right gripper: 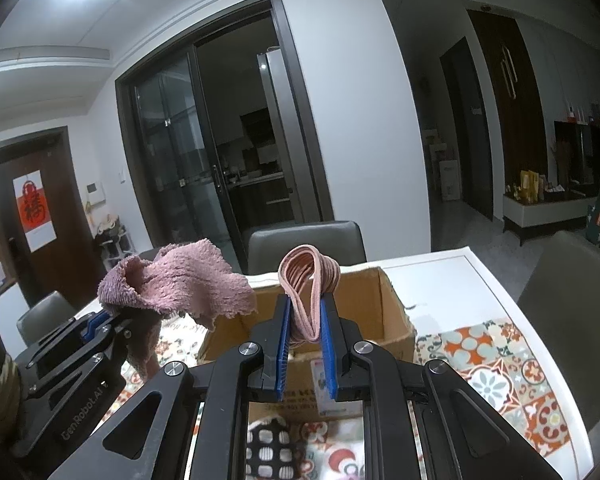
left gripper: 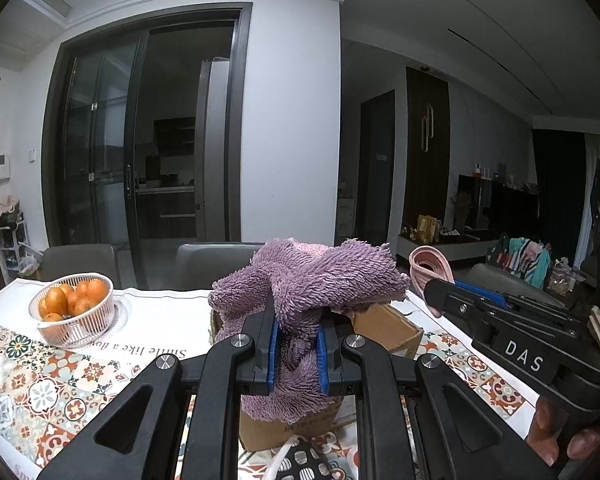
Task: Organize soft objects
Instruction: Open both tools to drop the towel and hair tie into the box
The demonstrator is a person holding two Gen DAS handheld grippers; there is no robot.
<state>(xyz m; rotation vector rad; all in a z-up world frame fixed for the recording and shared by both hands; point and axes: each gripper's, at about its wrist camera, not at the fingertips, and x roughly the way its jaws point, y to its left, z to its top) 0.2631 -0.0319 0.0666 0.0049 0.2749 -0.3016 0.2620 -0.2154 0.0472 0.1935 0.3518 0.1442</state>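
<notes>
Left wrist view showed the left gripper (left gripper: 296,350) clamped on a purple towel (left gripper: 308,280), bunched and lifted above the box (left gripper: 388,330), probably so it could drop inside. Beside it, the right gripper (right gripper: 305,344) pinched a pink ribbed cloth (right gripper: 310,280) nearly closed, also raised over the box's open top. Left of the box stood a fruit basket (left gripper: 74,312) on the table (left gripper: 160,312), out of the way.

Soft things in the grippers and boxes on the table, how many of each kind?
Fluffy purple towel: 1, in the left gripper
Pink ribbed fabric loop: 1, in the right gripper
Cardboard box: 1
Total: 3
</notes>
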